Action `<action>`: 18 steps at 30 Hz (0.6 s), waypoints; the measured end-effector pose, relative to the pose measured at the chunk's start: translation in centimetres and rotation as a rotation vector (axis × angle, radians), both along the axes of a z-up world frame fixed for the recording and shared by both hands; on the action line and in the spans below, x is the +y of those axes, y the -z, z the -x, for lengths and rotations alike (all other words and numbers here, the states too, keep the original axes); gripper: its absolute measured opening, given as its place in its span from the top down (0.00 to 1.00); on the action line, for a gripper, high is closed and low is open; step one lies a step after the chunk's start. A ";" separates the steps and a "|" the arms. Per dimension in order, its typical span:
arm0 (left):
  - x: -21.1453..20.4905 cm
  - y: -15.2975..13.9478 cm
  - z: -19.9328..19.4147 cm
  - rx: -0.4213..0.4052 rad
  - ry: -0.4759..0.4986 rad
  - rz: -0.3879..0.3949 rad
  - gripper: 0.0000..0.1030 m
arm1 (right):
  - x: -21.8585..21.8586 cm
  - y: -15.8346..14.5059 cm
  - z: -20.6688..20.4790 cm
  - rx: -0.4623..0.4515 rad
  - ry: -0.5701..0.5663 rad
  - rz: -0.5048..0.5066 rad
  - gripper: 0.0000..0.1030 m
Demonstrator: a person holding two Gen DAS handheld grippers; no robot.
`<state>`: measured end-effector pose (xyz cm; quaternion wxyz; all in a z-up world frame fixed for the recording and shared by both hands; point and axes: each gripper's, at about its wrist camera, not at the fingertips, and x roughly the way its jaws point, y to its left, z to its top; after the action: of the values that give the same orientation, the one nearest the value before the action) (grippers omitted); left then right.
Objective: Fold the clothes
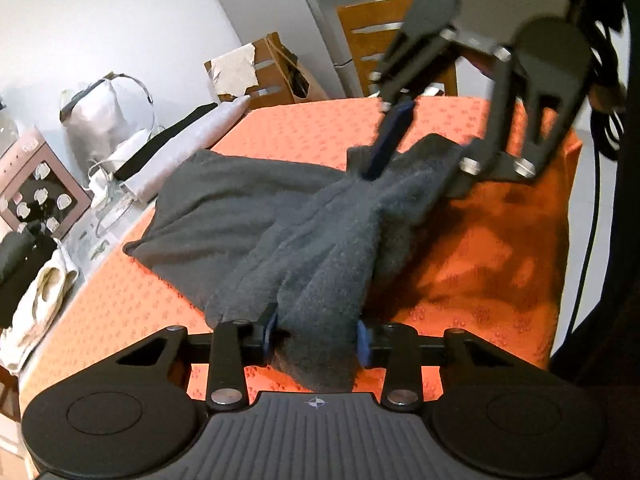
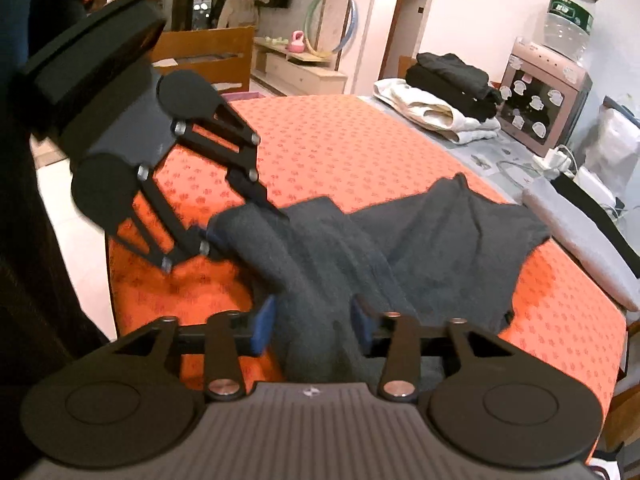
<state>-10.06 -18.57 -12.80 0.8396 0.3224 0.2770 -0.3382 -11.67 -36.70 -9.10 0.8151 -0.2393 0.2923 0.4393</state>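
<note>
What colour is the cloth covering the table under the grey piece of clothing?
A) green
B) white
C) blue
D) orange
D: the tablecloth spread under the dark grey garment is bright orange with a small repeated pattern, as both wrist views show.

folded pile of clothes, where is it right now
In the right wrist view the folded pile sits at the far right of the table, off the orange cloth, beside the pink box.

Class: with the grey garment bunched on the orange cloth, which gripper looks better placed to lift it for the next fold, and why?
Probably the left gripper: its pads pinch the grey garment, while the right gripper only straddles it.
</note>
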 end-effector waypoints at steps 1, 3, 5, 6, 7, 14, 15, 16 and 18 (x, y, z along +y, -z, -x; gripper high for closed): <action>0.1 -0.2 -0.2 0.009 -0.005 0.007 0.61 | -0.3 0.2 0.4 -0.010 -0.008 0.014 0.40; 0.3 -0.7 -0.7 0.030 -0.016 0.025 0.62 | -0.7 1.0 0.9 -0.033 -0.029 0.062 0.35; 0.4 -1.1 -1.0 0.049 -0.022 0.037 0.62 | -1.0 1.8 1.3 -0.077 -0.041 0.123 0.36; 0.4 -1.3 -1.0 0.055 -0.020 0.039 0.63 | -1.1 2.4 1.5 -0.112 -0.041 0.161 0.39; 0.5 -1.5 -1.1 0.062 -0.018 0.040 0.64 | -1.1 2.8 1.4 -0.134 -0.038 0.192 0.45; 1.4 -3.2 -1.8 0.192 -0.081 0.108 0.67 | -1.6 1.0 -0.3 -0.046 0.003 0.160 0.87; 1.6 -3.6 -1.9 0.231 -0.092 0.124 0.67 | -2.0 0.3 -0.4 -0.011 0.004 0.137 0.87; 1.8 -4.0 -1.9 0.273 -0.095 0.139 0.67 | -2.2 -0.2 -0.5 0.019 0.005 0.121 0.87; 2.2 -4.8 -1.8 0.370 -0.096 0.168 0.67 | -2.8 -1.4 -0.6 0.115 0.007 0.081 0.87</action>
<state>-8.24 -16.34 -7.96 0.8136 0.1702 0.4122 -0.3731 -11.07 -39.49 -7.69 0.7879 -0.2456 0.3573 0.4373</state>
